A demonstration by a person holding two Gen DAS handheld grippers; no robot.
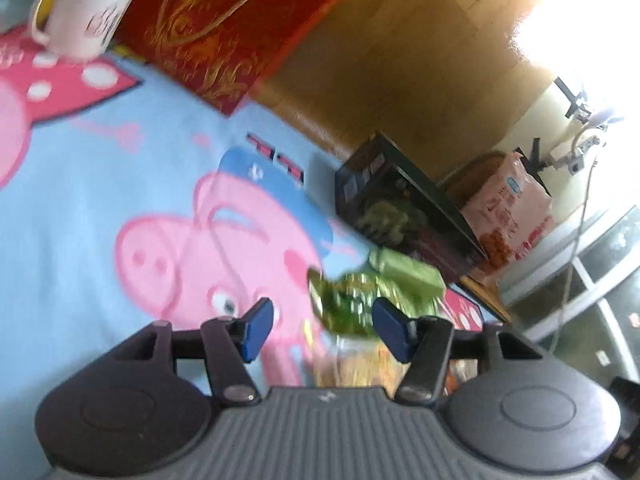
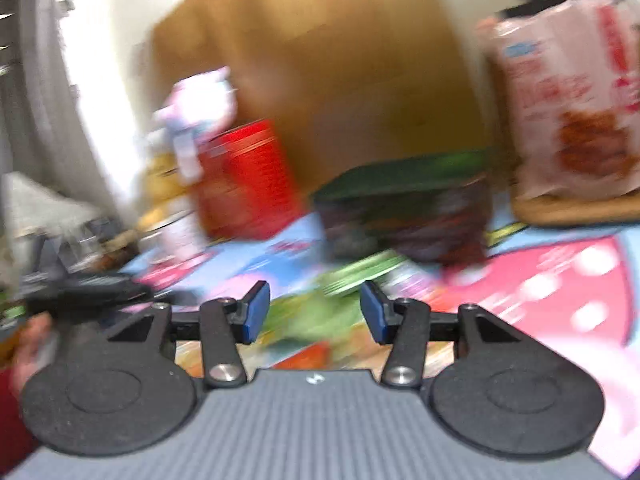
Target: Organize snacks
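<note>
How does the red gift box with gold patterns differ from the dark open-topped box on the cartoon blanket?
The red gift box with gold patterns is bright red and closed, with a gold cord handle; the dark open-topped box is nearly black, with its top open and packets visible inside. The red gift box looks broad and flat, while the dark box looks deeper. Both sit along the far edge of the light blue cartoon blanket.

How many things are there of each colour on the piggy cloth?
Red: 1, the red box
White: 1, the mug
Dark: 1, the dark box
Pink: 1, the pink bag
Green: 2, the shiny packet, the green packet
Total: 6
</note>
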